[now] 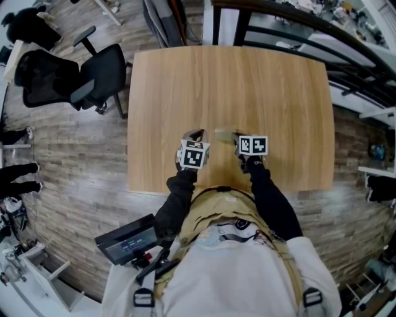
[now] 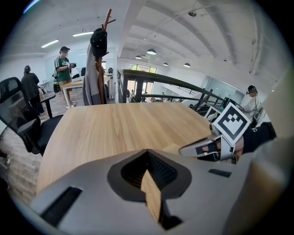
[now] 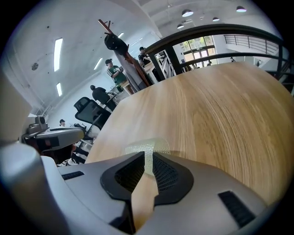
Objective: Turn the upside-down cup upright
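A clear plastic cup (image 3: 148, 148) rests on the wooden table (image 1: 247, 80) near the front edge. In the head view the cup (image 1: 225, 134) is a pale shape between the two grippers. My right gripper (image 3: 148, 161) straddles the cup's wall. Its jaws stand slightly apart, with the translucent wall in the gap and the oval rim showing just beyond the tips. My left gripper (image 2: 147, 172) hovers a little to the left of the cup with its tips together and nothing in them. From the left gripper view, the right gripper (image 2: 186, 150) reaches in beside the cup (image 2: 171, 148).
A black office chair (image 1: 93, 77) stands off the table's left edge. A dark railing (image 1: 291, 18) runs behind the far edge. A coat rack (image 2: 102, 55) and people stand farther back. Bare tabletop stretches beyond the cup.
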Tool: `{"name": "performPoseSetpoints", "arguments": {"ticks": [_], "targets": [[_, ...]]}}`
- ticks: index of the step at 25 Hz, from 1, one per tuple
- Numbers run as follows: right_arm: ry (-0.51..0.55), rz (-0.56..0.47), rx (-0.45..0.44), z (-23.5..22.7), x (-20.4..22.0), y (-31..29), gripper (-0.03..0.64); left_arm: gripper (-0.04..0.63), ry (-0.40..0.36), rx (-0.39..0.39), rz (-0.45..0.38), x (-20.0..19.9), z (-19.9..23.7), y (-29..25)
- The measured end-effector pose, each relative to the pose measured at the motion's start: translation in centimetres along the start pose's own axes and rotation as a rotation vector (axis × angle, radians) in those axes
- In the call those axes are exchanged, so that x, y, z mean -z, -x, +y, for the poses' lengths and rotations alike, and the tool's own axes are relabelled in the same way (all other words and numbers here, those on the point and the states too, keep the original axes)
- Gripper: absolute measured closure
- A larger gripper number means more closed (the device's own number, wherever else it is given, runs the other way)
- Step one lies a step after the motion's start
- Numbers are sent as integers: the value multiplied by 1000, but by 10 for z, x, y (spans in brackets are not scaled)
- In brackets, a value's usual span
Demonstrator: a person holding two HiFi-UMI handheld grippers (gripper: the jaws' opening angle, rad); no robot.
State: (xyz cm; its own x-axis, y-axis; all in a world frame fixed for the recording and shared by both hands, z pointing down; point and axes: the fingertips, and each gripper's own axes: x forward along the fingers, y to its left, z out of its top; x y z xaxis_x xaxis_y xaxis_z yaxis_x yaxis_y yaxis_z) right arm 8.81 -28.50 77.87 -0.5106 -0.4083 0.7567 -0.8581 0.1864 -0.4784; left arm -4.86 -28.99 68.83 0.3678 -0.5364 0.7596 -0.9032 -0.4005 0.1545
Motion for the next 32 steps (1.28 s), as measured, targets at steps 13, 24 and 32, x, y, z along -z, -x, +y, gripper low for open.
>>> {"name": "performPoseSetpoints", "arguments": {"ticks": [13,24,32], "targets": [[103,-156,77,4,-20,52,489,594,-7,-9,-67,-8,-9,22],[392,-535,74,86,-89,171,595,595,-73,-21,-275,-66,-35,77],[576,-749,84,158,-133,250,595,595,-103,-14,-475,-127,-53,138]]}}
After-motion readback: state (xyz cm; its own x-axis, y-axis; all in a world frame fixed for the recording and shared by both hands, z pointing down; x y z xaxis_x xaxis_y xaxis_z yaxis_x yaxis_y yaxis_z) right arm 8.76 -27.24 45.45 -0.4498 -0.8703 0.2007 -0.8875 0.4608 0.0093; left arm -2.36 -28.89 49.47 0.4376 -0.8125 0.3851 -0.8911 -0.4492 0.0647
